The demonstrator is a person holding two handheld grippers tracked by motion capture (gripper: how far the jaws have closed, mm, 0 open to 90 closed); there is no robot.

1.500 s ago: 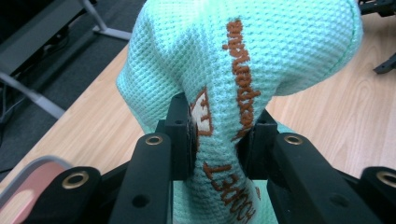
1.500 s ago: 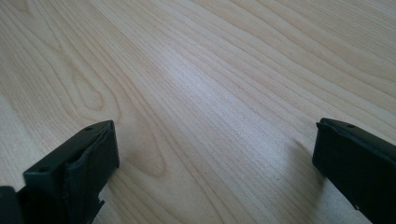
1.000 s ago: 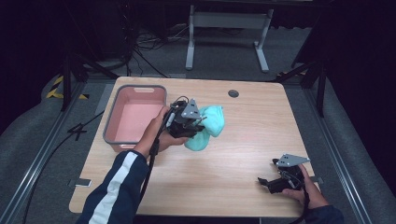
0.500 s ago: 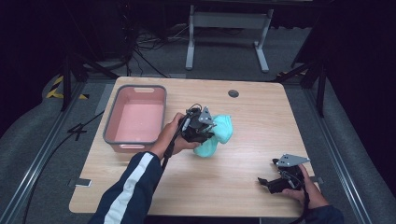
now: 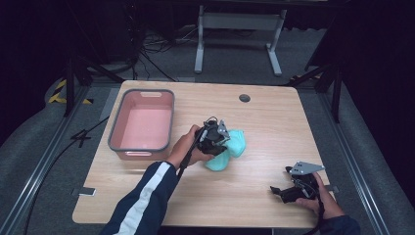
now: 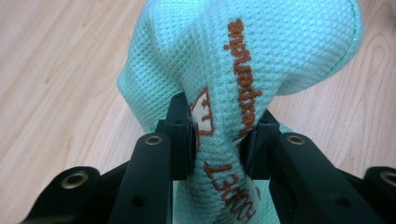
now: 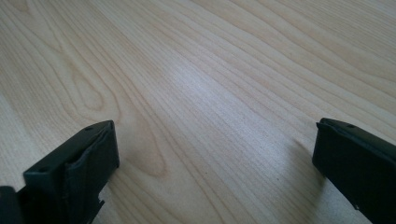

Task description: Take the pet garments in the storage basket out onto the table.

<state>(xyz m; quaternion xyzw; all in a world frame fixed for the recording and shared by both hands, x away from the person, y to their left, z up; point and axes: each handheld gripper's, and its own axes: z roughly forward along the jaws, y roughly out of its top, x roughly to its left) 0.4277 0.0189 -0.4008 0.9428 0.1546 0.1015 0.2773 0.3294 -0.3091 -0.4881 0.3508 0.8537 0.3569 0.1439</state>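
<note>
A mint-green waffle cloth (image 5: 230, 149) with orange stitched lettering lies bunched at the middle of the wooden table (image 5: 274, 117). My left gripper (image 5: 218, 142) is shut on a fold of it. In the left gripper view both pads pinch the cloth (image 6: 261, 56), which bulges up and away beyond the left gripper (image 6: 217, 140). My right gripper (image 5: 281, 192) rests low near the table's front right, held by a hand. In the right gripper view the right gripper (image 7: 215, 154) has its jaws wide apart, with bare wood between them.
A pink tub with a grey rim (image 5: 117, 128) stands on the table's left part, just left of my left hand. A small dark round grommet (image 5: 244, 98) sits in the tabletop near the far edge. Metal stand legs and cables lie on the floor beyond.
My left gripper has carried the cloth rightward and toward the near side, away from the pink tub, and lower onto the table. The right gripper has stayed put.
</note>
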